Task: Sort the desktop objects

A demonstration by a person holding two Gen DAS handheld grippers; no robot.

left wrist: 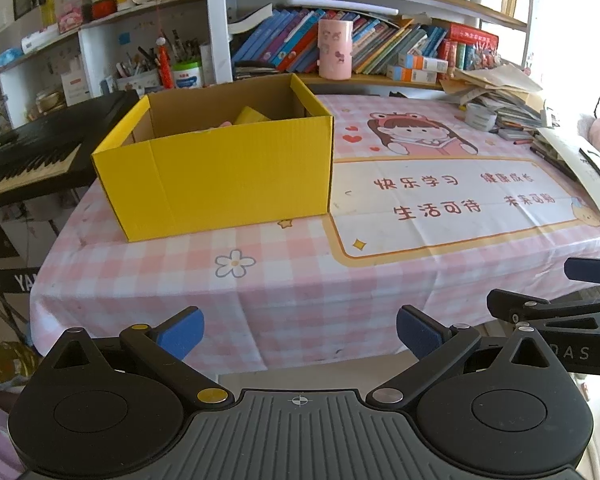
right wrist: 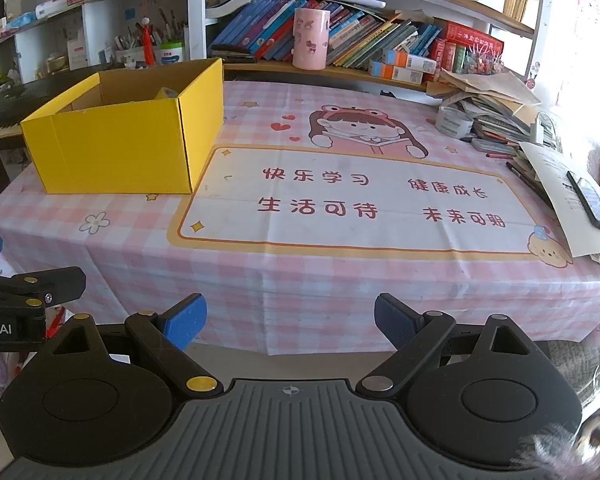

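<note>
**Box loaded, middle of the worktop bare**

A cluttered study: a white shelf unit packed with leaning books runs along the top of both views, and below it stands the worktop [right wrist: 300,280], spread with a pink-and-white checked cloth printed with a cartoon girl and red characters. On the left side of the frame sits an open yellow corrugated cardboard box [left wrist: 220,176], right on the cloth, its near wall facing the cameras. Over its rim a yellow item and a bit of something pink show inside; what else it holds is hidden.

The left gripper [left wrist: 300,336] and the right gripper [right wrist: 290,322] both hang off the near edge of the worktop, blue pads wide apart, nothing between them.

The sorting looks largely done — the centre of the cloth carries no loose objects. What remains lies at the right of the frame: a roll of grey tape [right wrist: 454,120], pens, a dark phone [right wrist: 592,204] on a white sheet, and a slumped pile of papers [right wrist: 496,100]. Whether those belong to the job cannot be told from here.
</note>
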